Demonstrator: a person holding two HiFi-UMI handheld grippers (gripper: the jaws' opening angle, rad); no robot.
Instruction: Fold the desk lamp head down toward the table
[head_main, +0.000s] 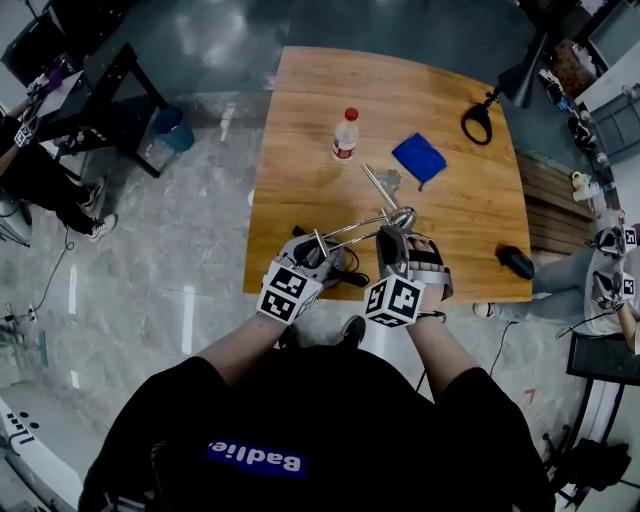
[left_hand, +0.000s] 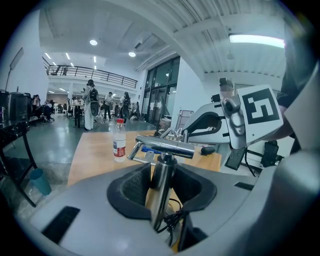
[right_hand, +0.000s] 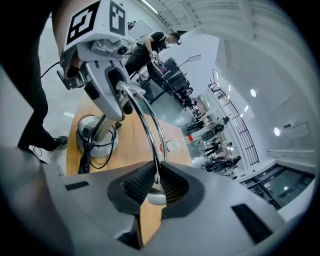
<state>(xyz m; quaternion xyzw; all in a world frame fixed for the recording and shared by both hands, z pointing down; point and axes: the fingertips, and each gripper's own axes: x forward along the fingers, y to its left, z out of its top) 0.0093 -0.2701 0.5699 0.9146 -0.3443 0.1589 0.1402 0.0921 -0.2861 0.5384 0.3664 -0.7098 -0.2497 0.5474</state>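
Note:
A chrome desk lamp stands near the table's front edge on a round base (right_hand: 97, 137) wound with black cable. My left gripper (head_main: 318, 255) is shut on the lamp's upright post (left_hand: 159, 192), pads on both sides of it. From the post's top a thin double-rod arm (head_main: 355, 228) curves over to the lamp head (head_main: 402, 216). My right gripper (head_main: 395, 238) is shut on that arm (right_hand: 150, 130) close to the head (right_hand: 152, 199), which shows just under its pads. The left gripper (right_hand: 107, 85) also shows in the right gripper view, at the post.
On the wooden table (head_main: 300, 100) stand a water bottle (head_main: 345, 133), a blue cloth (head_main: 419, 157), a black mouse (head_main: 516, 262) near the right front corner and a black ring-shaped thing (head_main: 477, 122) far right. A blue bin (head_main: 175, 130) sits on the floor left.

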